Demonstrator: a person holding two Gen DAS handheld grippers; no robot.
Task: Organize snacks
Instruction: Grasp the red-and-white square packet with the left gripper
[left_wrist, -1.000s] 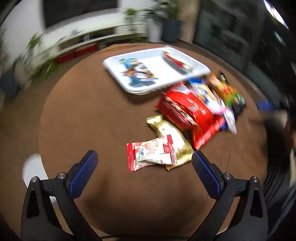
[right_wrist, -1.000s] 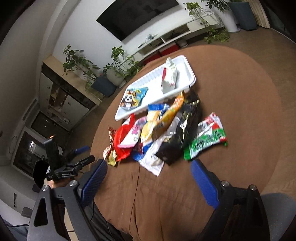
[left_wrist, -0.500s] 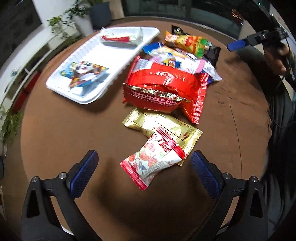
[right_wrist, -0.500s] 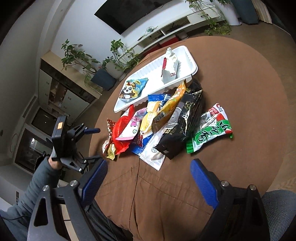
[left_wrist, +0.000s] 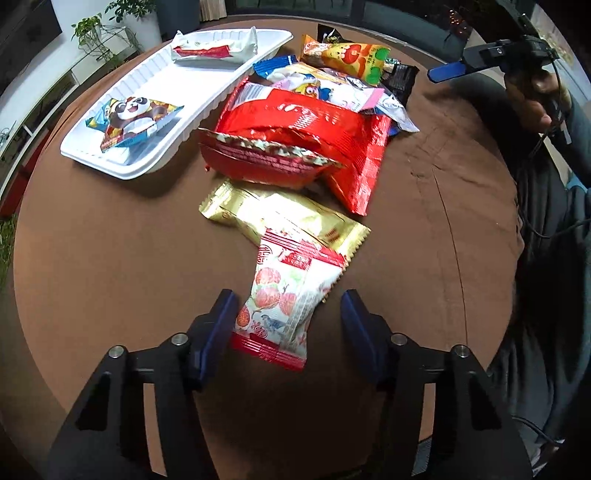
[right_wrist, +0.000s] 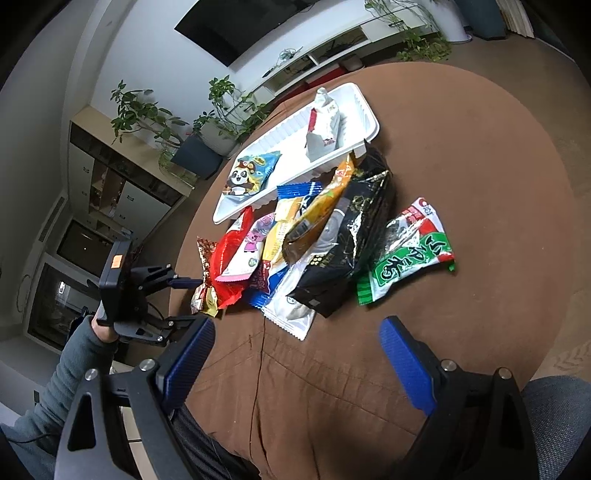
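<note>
Straddling the small white plastic snack packet with red ends and a strawberry print (left_wrist: 286, 302), low centre in the left wrist view: the left tongs (left_wrist: 286, 325), closing, one blue pad just beside each long edge, neither clearly pressing yet. Packet flat on the round brown-clothed table (left_wrist: 110, 258), long axis running up the frame and leaning right, far end overlapping the gold foil packet (left_wrist: 280, 218). White ribbed plastic tray (left_wrist: 192, 88) up at upper left. Right tongs (right_wrist: 295, 354) wide apart, empty, well off.
</note>
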